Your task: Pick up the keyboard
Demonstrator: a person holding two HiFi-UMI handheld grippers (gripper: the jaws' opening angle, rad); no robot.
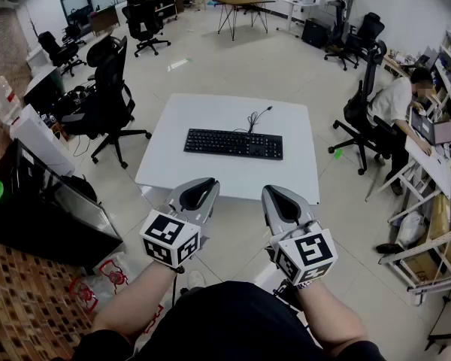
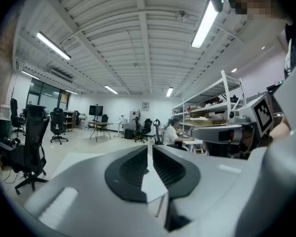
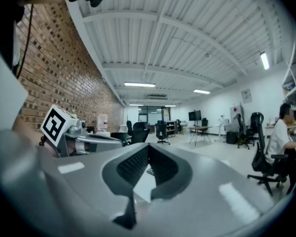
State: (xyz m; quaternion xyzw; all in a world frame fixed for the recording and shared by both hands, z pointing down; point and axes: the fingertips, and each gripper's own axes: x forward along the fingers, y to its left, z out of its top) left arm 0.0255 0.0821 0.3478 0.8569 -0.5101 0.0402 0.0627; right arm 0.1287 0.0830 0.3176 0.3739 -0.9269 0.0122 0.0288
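Head view, looking steeply down: a white table (image 1: 210,111) stands in an open office, and the black keyboard (image 1: 233,143) lies flat near its middle, long side facing us, its cable (image 1: 254,119) curling away toward the far edge. Nothing touches the keyboard. We hold the left gripper (image 1: 205,181) and the right gripper (image 1: 273,189) side by side over the floor, just short of the table's near edge. Both point at the keyboard, so we seem to be lining up an approach from the front. The task looks barely begun. An office chair (image 1: 109,89) stands to the left of the table, and a person (image 1: 391,104) sits at a desk well off to the right.

Left gripper view: we look along the left gripper's two grey jaws, which are pressed together at their tips with nothing between them. Through the dark hollow behind the tips we see only a patch of white table top. The right gripper's marker cube (image 2: 263,113) shows at the right, level with this one, which fits a paired, two-handed reach.

Right gripper view: these jaws are likewise closed tip to tip and empty. In the hollow beneath them sits a patch of table with a small dark sliver that may be the keyboard; it is too small to be sure. The left gripper's marker cube (image 3: 54,124) shows at the left.

We judge that the jaws must spread before either can take the keyboard, probably one at each end, since it is long and thin
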